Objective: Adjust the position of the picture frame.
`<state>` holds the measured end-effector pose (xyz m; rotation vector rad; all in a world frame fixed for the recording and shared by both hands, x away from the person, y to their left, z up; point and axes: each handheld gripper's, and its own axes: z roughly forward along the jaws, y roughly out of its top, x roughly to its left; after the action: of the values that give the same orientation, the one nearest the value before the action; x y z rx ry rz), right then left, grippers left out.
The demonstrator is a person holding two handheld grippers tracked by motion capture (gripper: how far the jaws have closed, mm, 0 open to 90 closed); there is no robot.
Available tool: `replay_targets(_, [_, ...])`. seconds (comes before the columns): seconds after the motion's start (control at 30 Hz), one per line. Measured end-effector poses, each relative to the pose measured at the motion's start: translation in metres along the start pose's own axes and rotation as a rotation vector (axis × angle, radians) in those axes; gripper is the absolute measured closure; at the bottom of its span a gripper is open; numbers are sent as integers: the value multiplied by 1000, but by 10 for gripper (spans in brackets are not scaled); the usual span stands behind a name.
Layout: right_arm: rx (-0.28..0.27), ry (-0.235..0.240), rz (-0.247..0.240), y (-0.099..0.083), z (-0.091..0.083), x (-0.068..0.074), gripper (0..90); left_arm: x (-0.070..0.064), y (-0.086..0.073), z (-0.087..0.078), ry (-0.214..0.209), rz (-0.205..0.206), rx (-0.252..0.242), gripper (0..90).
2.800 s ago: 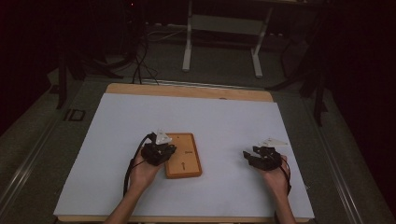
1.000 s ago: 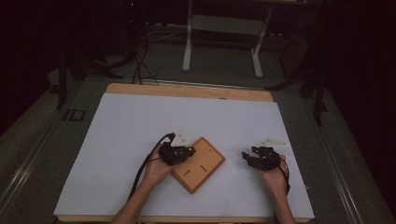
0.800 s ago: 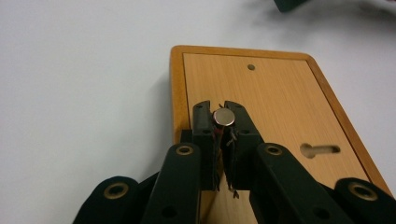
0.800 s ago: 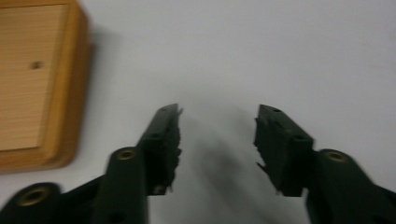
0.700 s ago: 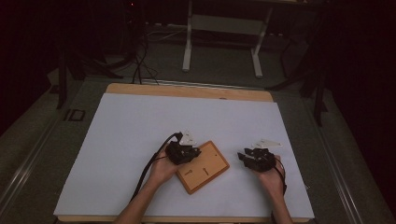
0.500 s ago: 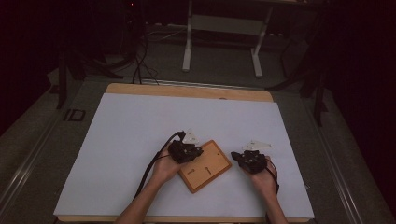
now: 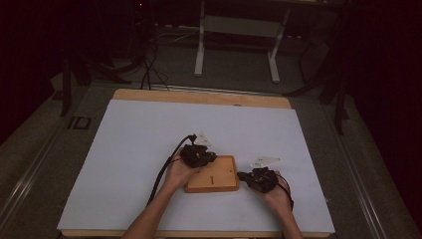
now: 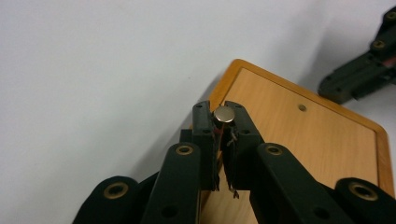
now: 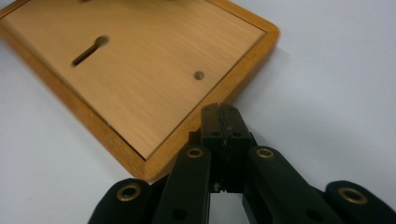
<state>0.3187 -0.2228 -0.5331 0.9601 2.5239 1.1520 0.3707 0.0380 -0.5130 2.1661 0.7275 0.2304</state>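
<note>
A flat wooden board [image 7: 214, 177] with a darker rim lies on the white sheet near the table's front. It shows a keyhole slot [image 9: 88, 50] and a small round hole [image 9: 199, 75]. My left gripper [image 7: 207, 158] sits over the board's far left corner. In the left gripper view, the left gripper [image 8: 223, 114] is shut on a small silver-capped peg [image 8: 223, 112] above the board [image 8: 303, 135]. My right gripper [image 7: 245, 176] is at the board's right edge. In the right gripper view, the right gripper [image 9: 219, 111] is shut with nothing between its jaws, tips against the rim of the board [image 9: 140, 60].
The white sheet [image 7: 149, 134] covers a wooden table whose far edge [image 7: 199, 96] shows. Beyond it stand a metal frame's legs [image 7: 201, 45] and floor cables [image 7: 149, 64]. The right gripper [image 8: 359, 79] appears at the upper right of the left gripper view.
The board has turned and slid to the right along with my left gripper. My right gripper has moved left up to the board's right edge.
</note>
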Motion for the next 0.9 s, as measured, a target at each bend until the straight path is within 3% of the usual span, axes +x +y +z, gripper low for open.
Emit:
replay_targets(0.23, [7,34,-40,1,1,7,887,3,-2,1,-1,4,-7,844])
replay_targets(0.33, [10,39,-34,0,1,4,855,5,-8,4,-14,-20,-16,844])
replay_targets(0.73, [39,16,-50,0,6,4,823,3,-11,0,7,-46,-19,844])
replay_targets(0.9, [37,13,-49,0,6,4,803,1,-11,-1,20,-34,-11,844])
